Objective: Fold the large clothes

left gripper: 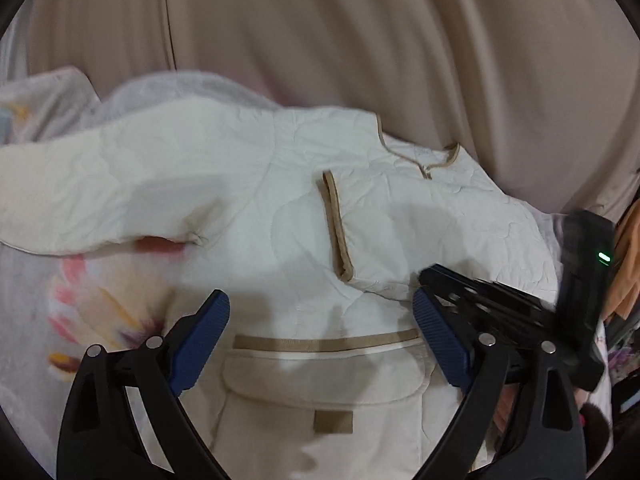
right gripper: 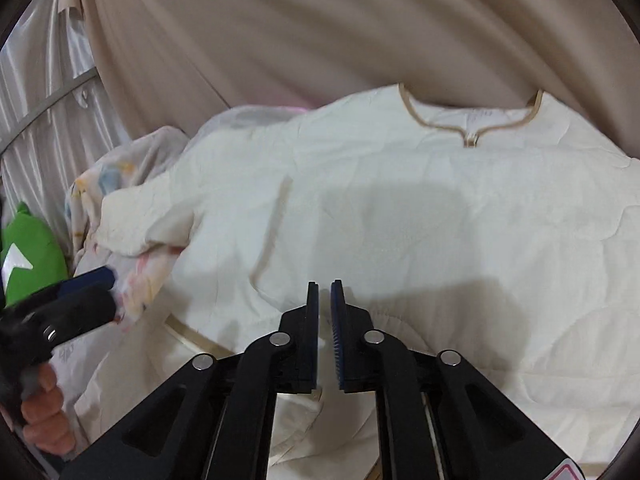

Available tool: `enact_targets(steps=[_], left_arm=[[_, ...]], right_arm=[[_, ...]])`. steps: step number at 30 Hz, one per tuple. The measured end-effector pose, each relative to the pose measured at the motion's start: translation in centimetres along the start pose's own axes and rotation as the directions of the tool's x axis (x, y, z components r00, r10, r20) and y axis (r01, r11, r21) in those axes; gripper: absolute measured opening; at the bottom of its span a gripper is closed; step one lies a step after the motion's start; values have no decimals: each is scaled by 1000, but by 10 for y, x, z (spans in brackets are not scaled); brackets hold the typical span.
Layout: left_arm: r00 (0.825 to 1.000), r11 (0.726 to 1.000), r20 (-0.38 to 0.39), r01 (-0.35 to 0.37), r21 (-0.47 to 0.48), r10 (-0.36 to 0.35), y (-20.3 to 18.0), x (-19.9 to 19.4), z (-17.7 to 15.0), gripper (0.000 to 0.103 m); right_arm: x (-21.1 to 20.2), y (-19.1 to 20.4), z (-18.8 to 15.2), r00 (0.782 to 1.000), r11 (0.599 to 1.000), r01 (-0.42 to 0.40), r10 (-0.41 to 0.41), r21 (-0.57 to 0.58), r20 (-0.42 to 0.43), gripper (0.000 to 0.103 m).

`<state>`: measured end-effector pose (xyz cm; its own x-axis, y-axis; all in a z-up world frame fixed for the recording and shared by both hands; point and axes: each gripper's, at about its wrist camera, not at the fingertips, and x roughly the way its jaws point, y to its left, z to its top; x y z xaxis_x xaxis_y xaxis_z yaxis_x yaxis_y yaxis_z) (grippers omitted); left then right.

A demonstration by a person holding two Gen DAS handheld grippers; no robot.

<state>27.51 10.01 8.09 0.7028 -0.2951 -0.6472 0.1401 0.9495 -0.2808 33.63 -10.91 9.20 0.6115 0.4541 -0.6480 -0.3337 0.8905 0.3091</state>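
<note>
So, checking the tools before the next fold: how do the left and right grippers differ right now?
The left gripper has its jaws spread wide over the cream quilted jacket; the right gripper has them nearly together, a narrow gap, no cloth between. Both have black arms with blue ribbed pads and hold nothing.

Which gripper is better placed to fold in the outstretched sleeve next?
Probably the left gripper: its jaws stand wide, empty, on the sleeve side. The right gripper has jaws nearly closed over the jacket body.

Left gripper [left gripper: 320, 320] spread wide; right gripper [right gripper: 325, 292] fingers narrowly parted, empty.
</note>
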Motion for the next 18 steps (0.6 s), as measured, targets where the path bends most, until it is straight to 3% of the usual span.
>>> enact_targets(steps=[1, 3, 8, 11, 13, 15, 18], left_arm=[[1000, 1000, -23, 10, -11, -10, 2, 8, 1, 90], [996, 998, -71, 43, -43, -46, 4, 26, 5, 90], [972, 985, -182, 130, -113, -149, -8, 75, 10, 89], [963, 984, -218, 138, -116, -160, -24, 96, 10, 59], [964, 988, -222, 134, -72, -147, -38, 100, 14, 24], [975, 992, -189, 117, -37, -121, -46, 95, 23, 10], [990, 994, -90, 110, 23, -108, -54, 70, 45, 7]], right_arm=[[-15, -5, -2, 1000, 1000, -6, 5, 9, 21, 32], [-50, -21, -10, 997, 1000, 7, -9, 29, 77, 41], [-148, -121, -60, 975, 965, 142, -175, 222, 135, 46], [-169, -176, -89, 978, 907, 122, -180, 403, 109, 46], [-173, -202, -101, 983, 872, 60, -136, 487, 123, 46], [-168, -218, -102, 986, 847, 22, -107, 531, 130, 46], [-150, -232, -89, 987, 806, -22, -76, 592, 140, 46]])
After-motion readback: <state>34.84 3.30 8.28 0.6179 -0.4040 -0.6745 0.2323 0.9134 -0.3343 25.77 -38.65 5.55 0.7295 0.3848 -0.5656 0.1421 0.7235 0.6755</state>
